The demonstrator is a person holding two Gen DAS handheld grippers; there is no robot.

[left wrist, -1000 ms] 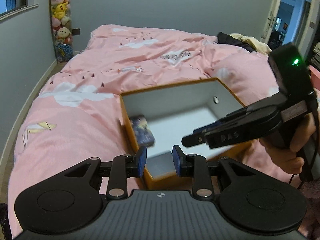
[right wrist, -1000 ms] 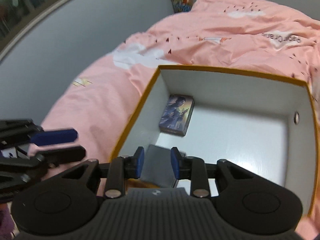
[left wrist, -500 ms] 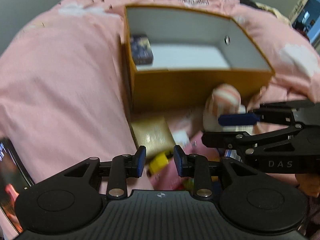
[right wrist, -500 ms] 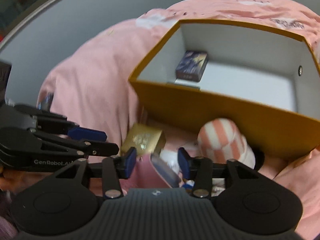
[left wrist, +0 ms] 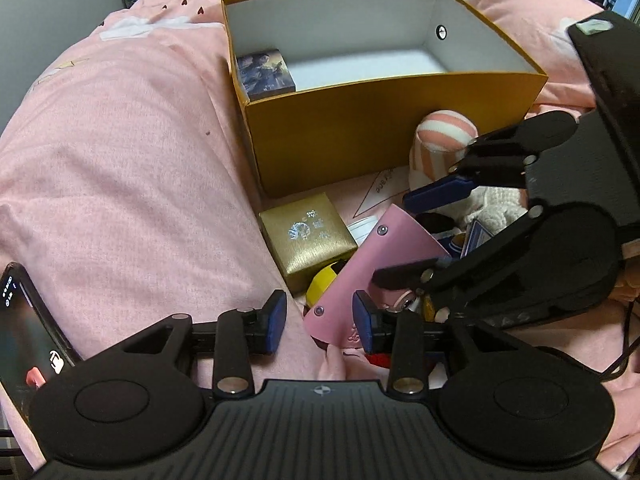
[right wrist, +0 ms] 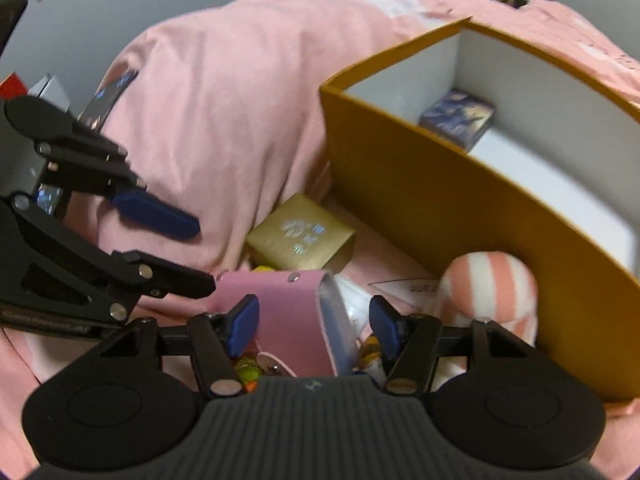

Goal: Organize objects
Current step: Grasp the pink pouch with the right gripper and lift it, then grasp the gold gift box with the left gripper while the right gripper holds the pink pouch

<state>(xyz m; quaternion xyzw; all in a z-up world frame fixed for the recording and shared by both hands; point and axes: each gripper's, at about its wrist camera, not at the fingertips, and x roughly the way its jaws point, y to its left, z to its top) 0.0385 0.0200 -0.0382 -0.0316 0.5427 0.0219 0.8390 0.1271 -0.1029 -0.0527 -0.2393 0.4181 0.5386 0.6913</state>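
**Both grippers drop from the box to the pile in front of it**

A second ago both grippers hung over the open orange box point(left wrist: 384, 128), looking into it; they have since come down and tipped toward the heap of small things lying on the pink duvet point(left wrist: 120, 184) just in front of the box's near wall. The left gripper point(left wrist: 319, 322) has just been opening, and its blue pads now stand a little apart on either side of the lower corner of a pink snap-button case point(left wrist: 376, 264), with no clear pressing on it. The right gripper point(right wrist: 313, 322) has also just been opening and has rolled; its jaws stand wider, straddling the same pink case, again without closing on it.

Beside the case, toward the box, lies a gold gift box point(left wrist: 308, 240), with a yellow object point(left wrist: 324, 282) tucked under its near edge. A pink-and-white striped plush point(left wrist: 440, 140) leans against the orange box's front wall. Inside the box, in the near left corner, a dark illustrated card box point(left wrist: 264, 70) lies where it did before. A phone point(left wrist: 24, 332) rests at the duvet's left edge.
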